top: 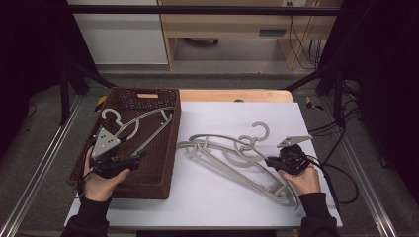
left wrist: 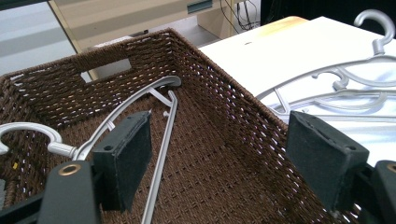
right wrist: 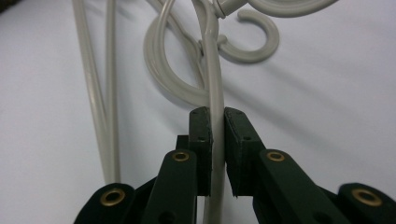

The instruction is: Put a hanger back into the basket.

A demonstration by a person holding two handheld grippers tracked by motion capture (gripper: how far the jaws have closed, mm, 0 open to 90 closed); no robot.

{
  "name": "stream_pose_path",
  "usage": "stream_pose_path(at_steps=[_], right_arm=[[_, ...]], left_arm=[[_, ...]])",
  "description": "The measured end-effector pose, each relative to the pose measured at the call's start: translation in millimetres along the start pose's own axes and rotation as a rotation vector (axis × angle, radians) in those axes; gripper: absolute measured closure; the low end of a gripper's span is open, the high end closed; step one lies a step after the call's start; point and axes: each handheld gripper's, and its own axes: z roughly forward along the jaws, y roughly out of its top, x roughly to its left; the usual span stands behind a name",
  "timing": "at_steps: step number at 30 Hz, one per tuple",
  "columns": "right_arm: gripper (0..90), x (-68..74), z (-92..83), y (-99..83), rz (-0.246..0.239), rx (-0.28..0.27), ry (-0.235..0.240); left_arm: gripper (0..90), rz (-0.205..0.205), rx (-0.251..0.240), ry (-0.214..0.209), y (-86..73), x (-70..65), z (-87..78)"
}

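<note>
A brown wicker basket (top: 168,148) (left wrist: 224,107) stands at the table's left, and one grey plastic hanger (top: 141,123) (left wrist: 159,93) lies inside it. My left gripper (top: 129,159) (left wrist: 219,154) hovers over the basket's near end, open, with nothing between its pads. Several grey hangers (top: 232,155) lie tangled on the white table top right of the basket. My right gripper (top: 271,162) (right wrist: 217,140) is shut on the thin arm of one grey hanger (right wrist: 215,88) from that pile. A hook (right wrist: 254,49) curls just beyond the jaws.
The white table surface (top: 222,202) has free room in front of the pile and behind it. A wooden strip (top: 237,95) runs along the far edge. Dark frame posts flank both sides, and cables (top: 341,173) trail off at the right.
</note>
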Motion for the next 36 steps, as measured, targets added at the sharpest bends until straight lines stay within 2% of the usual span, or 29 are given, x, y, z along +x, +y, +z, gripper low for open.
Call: stream_pose_path(at_steps=[3,4,10,15,17,18,19,22,23,30,31,32,34,36], right_arm=[[81.6,0.6,13.6,-2.5,0.012,0.041,-0.012],[81.4,-0.7,21.4,-4.5,-0.003,0.061,-0.035],[81.1,-0.3,29.9,-6.7,-0.001,0.106,-0.062],[80.3,-0.3,31.3,-7.3,-0.004,0.098,-0.063],[76.5,-0.6,31.9,-7.7,-0.024,0.096,-0.068],[74.8,0.7,32.8,-7.6,-0.011,0.099,-0.073],[73.7,0.5,34.0,-7.8,-0.021,0.109,-0.072],[74.4,-0.4,37.3,-7.8,-0.038,0.106,-0.079],[75.2,0.2,37.2,-7.4,-0.02,0.111,-0.073],[77.8,-0.8,34.9,-6.5,-0.007,0.107,-0.06],[81.0,-0.4,34.0,-6.4,0.006,0.101,-0.061],[81.1,-1.9,31.6,-6.7,-0.028,0.087,-0.07],[81.3,-0.8,28.2,-5.9,-0.014,0.096,-0.079],[81.4,-1.7,27.9,-6.4,-0.032,0.09,-0.082]], left_arm=[[22.4,0.001,-0.001,0.001,0.0,-0.4,0.6],[22.4,0.001,0.001,0.0,-0.1,-0.4,0.5],[22.4,0.003,0.004,0.001,-0.7,0.6,1.3],[22.4,0.002,0.004,0.001,-0.5,0.3,1.1],[22.4,0.002,0.005,0.0,-0.6,0.0,1.5],[22.4,0.002,0.006,0.0,-0.6,-0.1,1.6],[22.4,0.002,0.006,0.0,-0.7,-0.1,1.7],[22.4,0.003,0.006,0.001,-0.8,-0.2,2.1],[22.4,0.002,0.007,0.002,-0.9,-0.3,2.2],[22.4,0.002,0.008,0.002,-1.0,0.1,2.2],[22.4,0.003,0.008,0.001,-1.0,0.3,2.2],[22.4,0.001,0.009,0.002,-1.0,0.3,2.2],[22.4,0.003,0.009,0.002,-1.1,0.3,2.4],[22.5,0.002,0.01,0.003,-1.0,-0.1,2.5]])
